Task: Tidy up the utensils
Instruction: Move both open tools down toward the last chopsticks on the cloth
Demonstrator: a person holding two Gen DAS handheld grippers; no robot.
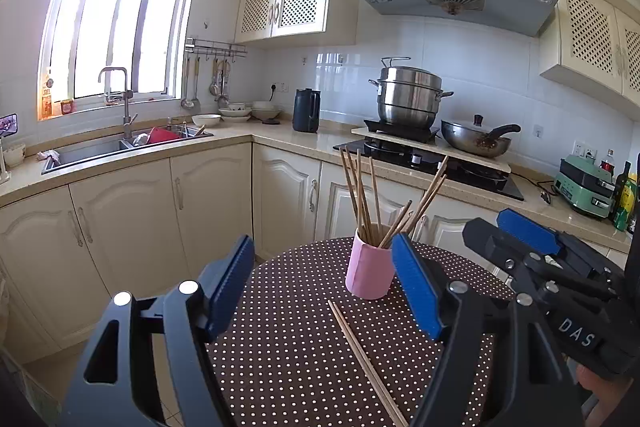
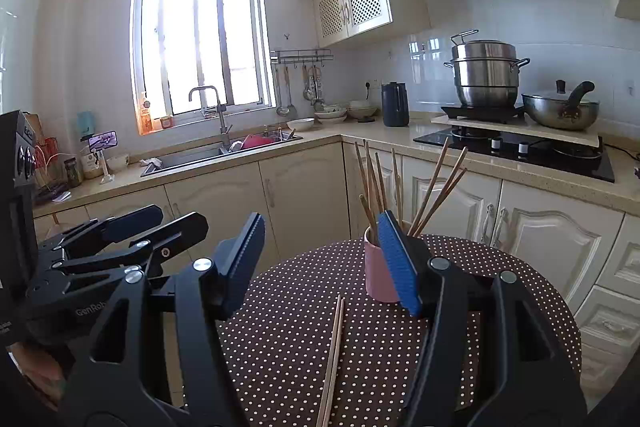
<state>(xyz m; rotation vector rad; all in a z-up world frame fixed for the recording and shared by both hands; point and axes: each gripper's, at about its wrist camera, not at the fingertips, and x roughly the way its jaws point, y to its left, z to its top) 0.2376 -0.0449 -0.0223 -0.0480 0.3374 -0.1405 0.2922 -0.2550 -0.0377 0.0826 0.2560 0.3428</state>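
Left wrist view: a loose chopstick pair (image 1: pixel 362 359) lies on the dotted tabletop (image 1: pixel 280 347) between the empty, open left hand-held gripper (image 1: pixel 324 283) jaws, nearer than the pink cup (image 1: pixel 368 275). The right hand-held gripper (image 2: pixel 324 263) is likewise open and empty. Best to pinch both sticks together mid-length.

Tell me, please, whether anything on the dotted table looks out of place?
Yes. A pair of chopsticks lies flat on the dotted table in front of the pink cup, while the other chopsticks stand inside that cup. Both grippers are open and hold nothing.
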